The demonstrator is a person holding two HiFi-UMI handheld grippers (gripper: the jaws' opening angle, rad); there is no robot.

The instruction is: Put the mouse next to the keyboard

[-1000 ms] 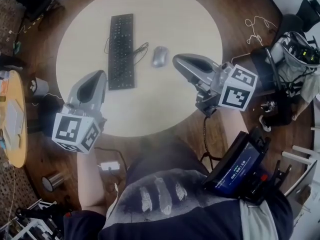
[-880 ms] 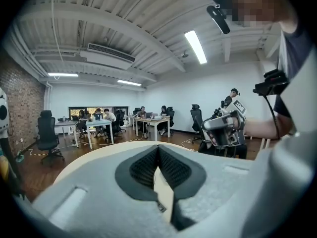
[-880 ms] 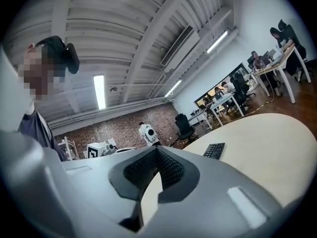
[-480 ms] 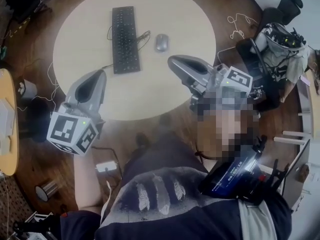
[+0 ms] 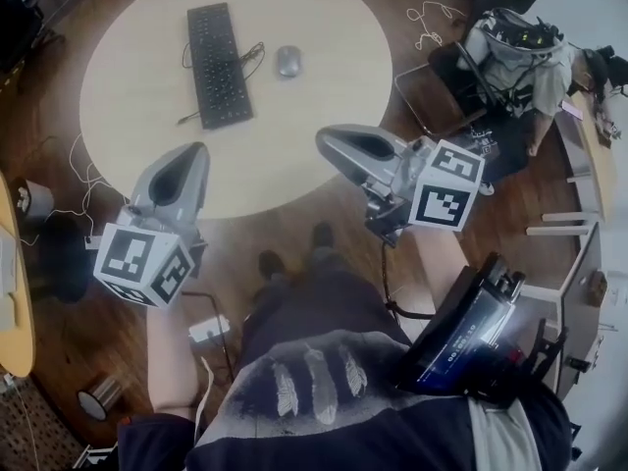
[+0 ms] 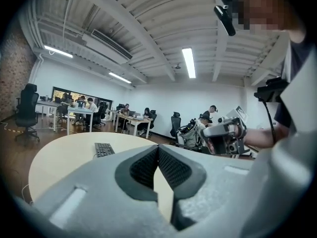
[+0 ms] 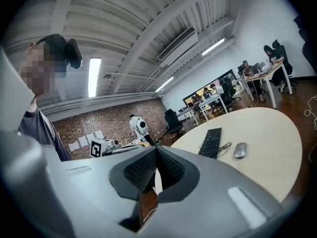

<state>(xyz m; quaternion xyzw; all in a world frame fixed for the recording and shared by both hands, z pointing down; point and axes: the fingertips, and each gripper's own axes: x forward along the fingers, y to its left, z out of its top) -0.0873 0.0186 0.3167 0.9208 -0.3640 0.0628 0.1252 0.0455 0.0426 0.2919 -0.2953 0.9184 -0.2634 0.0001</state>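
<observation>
A grey mouse (image 5: 287,62) lies on the round pale table (image 5: 294,155), a short way right of the black keyboard (image 5: 213,64), with tangled cable between them. The right gripper view also shows the mouse (image 7: 239,150) and the keyboard (image 7: 210,143). The left gripper view shows only the keyboard (image 6: 104,149). My left gripper (image 5: 188,155) is shut and empty over the table's near left edge. My right gripper (image 5: 324,141) is shut and empty over the near right part of the table. Both are well short of the mouse.
A chair piled with gear (image 5: 510,42) stands on the wooden floor to the right of the table, with loose cable (image 5: 427,18) beside it. A yellow round table (image 5: 12,292) sits at the far left. The person's legs and feet (image 5: 294,253) stand just below the table's edge.
The table, keyboard and mouse have slid up and left in the head view. Both grippers now sit nearer the table's near edge, farther from the mouse. Jaws stayed shut.
</observation>
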